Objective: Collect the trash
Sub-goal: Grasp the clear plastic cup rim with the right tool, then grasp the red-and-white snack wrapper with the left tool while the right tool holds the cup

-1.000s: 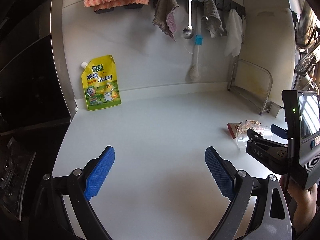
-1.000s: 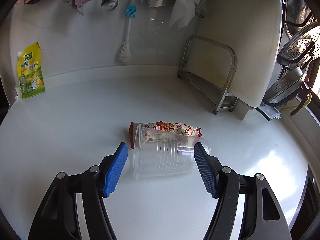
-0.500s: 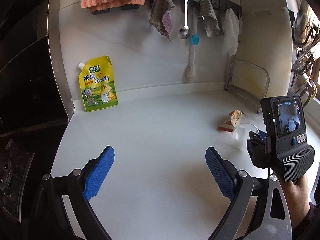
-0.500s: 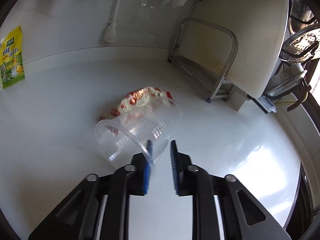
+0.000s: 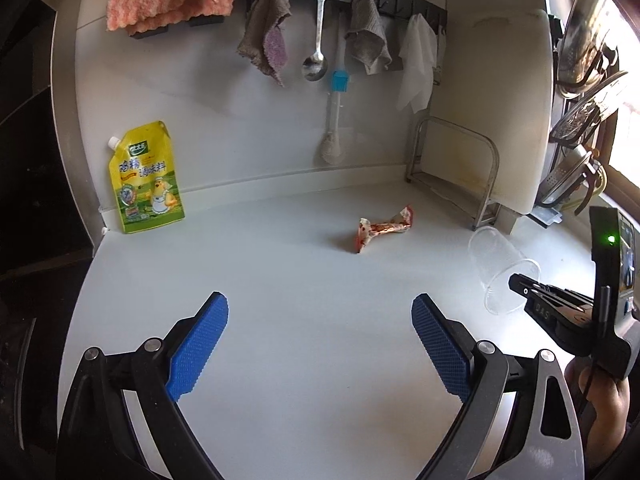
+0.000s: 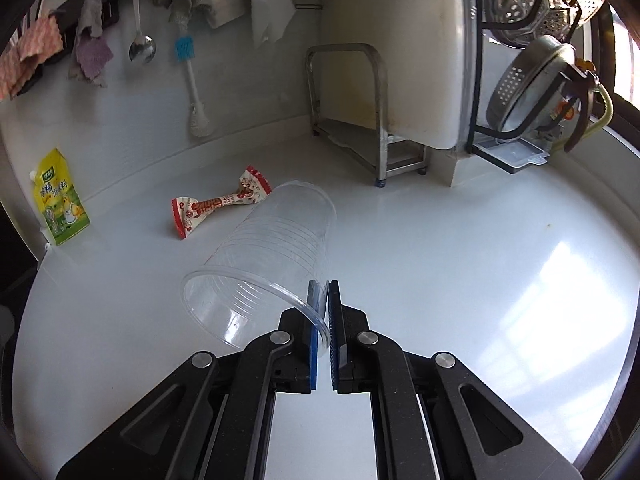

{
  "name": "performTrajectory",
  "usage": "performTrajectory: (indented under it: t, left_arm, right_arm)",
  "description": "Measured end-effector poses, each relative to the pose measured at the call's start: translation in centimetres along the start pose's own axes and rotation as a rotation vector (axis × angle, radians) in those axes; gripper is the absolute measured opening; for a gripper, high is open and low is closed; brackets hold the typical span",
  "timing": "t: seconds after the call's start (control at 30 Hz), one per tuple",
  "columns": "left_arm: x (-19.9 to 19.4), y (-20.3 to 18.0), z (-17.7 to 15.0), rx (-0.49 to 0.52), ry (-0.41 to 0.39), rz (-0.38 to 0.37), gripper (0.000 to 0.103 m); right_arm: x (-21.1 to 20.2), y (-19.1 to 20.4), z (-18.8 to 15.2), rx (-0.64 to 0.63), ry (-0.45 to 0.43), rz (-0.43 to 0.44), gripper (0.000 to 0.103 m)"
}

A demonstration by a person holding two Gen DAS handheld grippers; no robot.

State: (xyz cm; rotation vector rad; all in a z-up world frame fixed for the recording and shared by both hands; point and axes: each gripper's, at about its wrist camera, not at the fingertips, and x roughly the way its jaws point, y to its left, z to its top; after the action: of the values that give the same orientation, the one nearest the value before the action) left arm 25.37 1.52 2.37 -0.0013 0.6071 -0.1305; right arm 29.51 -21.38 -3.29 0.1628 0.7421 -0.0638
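Right tongs [image 6: 323, 308] pinch a clear cup's [image 6: 276, 240] thin rim mid-frame; it could slip or crumple. Left tongs [image 5: 320, 344] gape open, empty.

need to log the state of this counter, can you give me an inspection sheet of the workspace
surface: white counter, glossy, window glare at the right.
job's things: clear plastic cup gripped at its rim, tilted; red snack wrapper lying twisted on the counter behind it.
clutter: yellow seasoning pouch leaning on the back wall.
grippers: right gripper shut on the cup rim; left gripper open, holding nothing.
cables: a thin black cable runs along the right gripper's body in the left wrist view.
surroundings: hook rail with cloths, spoon and brush; metal rack; white cutting board; strainers at the right.
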Motion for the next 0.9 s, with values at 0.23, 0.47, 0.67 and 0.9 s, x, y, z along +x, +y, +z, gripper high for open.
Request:
performTrajectory:
  t: [0.23, 0.47, 0.67, 0.9]
  left_arm:
    - [2.7, -3.6, 2.9, 0.070, -0.002, -0.058, 0.091]
    - [8.8, -5.4, 6.6, 0.131, 0.072, -0.064, 0.092]
    - [14.4, -5.3, 9.3, 0.145, 0.187, -0.108, 0.092]
    - [20.0, -5.7, 10.9, 0.211, 0.294, -0.172, 0.092]
  right_arm:
    - [-3.0, -5.8, -0.3, 0.055, -0.031, 0.009, 0.005]
    - [-4.5, -9.9, -0.7, 0.100, -0.046, 0.034, 0.005]
    - [-3.9, -10.8, -0.9, 0.134, -0.043, 0.082, 0.005]
    - [-4.1, -10.9, -0.5, 0.130, -0.063, 0.119, 0.005]
